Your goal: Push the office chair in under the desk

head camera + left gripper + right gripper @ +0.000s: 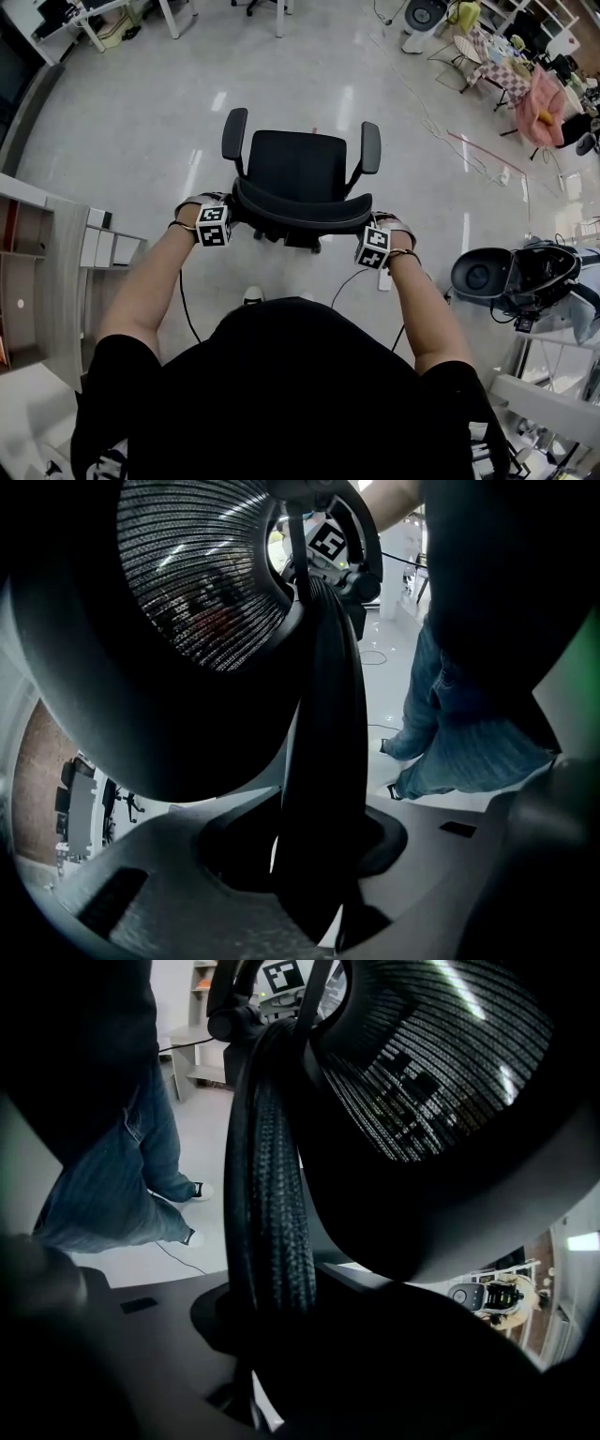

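A black office chair (296,165) stands on the pale floor in the head view, with its seat facing away from me. Its curved backrest rim (300,212) is nearest to me. My left gripper (229,216) is shut on the rim's left end, and my right gripper (367,236) is shut on its right end. In the left gripper view the dark rim (328,714) runs down between the grey jaws of the left gripper (319,855), beside the mesh back (197,574). The right gripper view shows the textured rim (272,1176) pinched in the right gripper (272,1335).
A grey desk or shelf unit (66,253) stands at the left. On the right is a grey and black machine (516,277). Cables (441,131) trail across the far floor toward a fan (424,14) and a pink chair (544,108). My jeans-clad legs (459,724) are behind the chair.
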`<state>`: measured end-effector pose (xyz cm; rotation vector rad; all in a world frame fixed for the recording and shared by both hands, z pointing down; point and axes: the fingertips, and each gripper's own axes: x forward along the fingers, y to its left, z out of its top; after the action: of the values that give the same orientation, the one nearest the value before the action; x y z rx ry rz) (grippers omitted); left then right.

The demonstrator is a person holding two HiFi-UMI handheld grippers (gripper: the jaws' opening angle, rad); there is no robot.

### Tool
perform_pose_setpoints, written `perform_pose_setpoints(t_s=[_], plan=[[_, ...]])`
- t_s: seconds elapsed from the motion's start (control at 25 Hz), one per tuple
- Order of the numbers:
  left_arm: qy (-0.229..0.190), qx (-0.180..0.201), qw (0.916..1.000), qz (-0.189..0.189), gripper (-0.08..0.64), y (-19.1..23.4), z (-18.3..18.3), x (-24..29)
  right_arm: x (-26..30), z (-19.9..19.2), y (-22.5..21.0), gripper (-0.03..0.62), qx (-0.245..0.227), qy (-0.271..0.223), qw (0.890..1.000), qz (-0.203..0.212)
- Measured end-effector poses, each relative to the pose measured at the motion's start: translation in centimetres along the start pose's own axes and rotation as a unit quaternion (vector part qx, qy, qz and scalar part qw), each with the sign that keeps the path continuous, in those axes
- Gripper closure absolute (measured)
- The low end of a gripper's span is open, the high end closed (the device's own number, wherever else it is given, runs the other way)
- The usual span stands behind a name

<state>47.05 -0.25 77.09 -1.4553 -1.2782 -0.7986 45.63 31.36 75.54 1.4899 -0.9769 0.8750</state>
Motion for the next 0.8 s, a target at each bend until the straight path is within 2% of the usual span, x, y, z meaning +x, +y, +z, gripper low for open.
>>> perform_pose_setpoints(t_s=[0.8], plan=[[0.005,-0.048,0.9987,0.019,0.41,-1.2,1.4,-0.2,-0.2,-1.2,-1.2,0.466,-0.029,-0.011,0.999,-0.014]])
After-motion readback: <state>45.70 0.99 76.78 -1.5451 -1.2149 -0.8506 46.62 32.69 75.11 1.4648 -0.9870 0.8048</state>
